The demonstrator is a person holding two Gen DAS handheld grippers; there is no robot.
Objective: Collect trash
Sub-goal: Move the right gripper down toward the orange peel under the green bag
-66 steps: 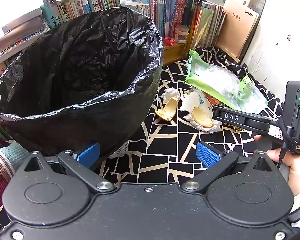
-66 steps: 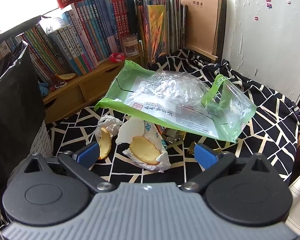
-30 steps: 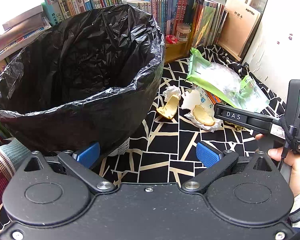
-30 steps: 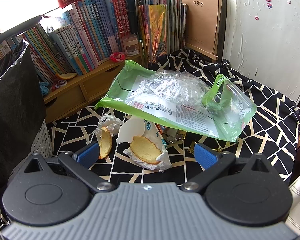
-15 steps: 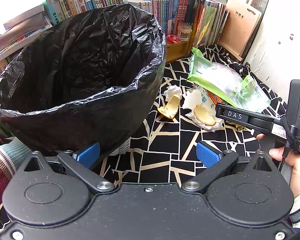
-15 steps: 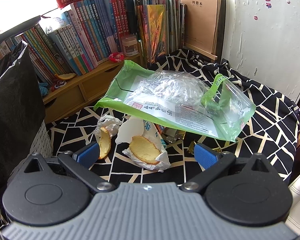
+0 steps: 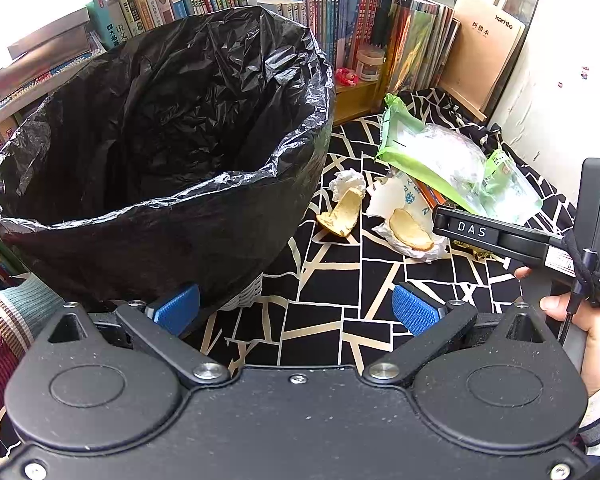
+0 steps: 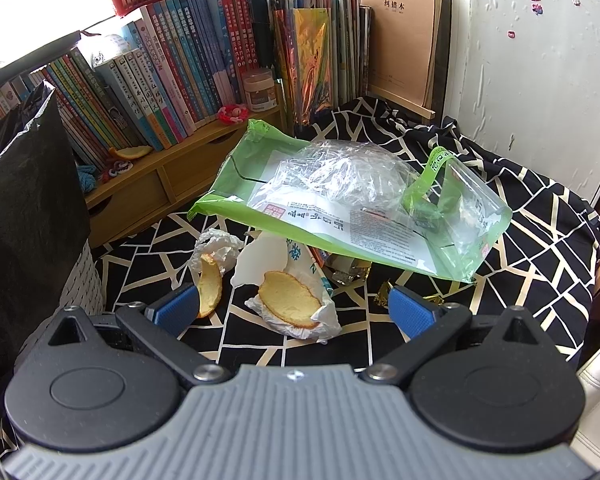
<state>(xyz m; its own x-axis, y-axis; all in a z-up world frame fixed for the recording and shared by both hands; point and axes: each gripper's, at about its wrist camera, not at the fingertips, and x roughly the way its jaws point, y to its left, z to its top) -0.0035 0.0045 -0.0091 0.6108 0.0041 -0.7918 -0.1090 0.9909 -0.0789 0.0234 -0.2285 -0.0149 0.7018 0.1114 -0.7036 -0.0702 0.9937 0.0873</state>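
Two sets of tongs are hovering over a surface draped in a black cloth [image 8: 520,216] with pale cracked lines. The left tongs [image 7: 296,308] are standing wide apart and holding nothing, with one blue pad tucked against the base of the bin [image 7: 236,236], which is lined with a black plastic bag and looking empty as far as its inside is showing. The right tongs [image 8: 290,307] are also spread wide and gripping nothing, pointing down at the litter.

Several pieces of trash are lying together just right of the bin. A curved piece of peel [image 8: 209,288] is resting against a crumpled white tissue [image 8: 220,246]. Beside it a second piece of peel [image 8: 290,294] is sitting on a white wrapper [image 8: 300,320] with blue print. Behind these, a green and clear plastic bag [image 8: 352,208] is lying partly over the wrapper, with crinkled clear film bunched on top of it. Bits of gold foil [image 8: 384,294] are showing near the right pad of the right tongs.

From the left wrist view, the person's right hand [image 7: 592,336] is gripping the handle of the right tool at the frame's right edge. Rows of books [image 8: 172,64] are standing along a wooden shelf behind the trash.
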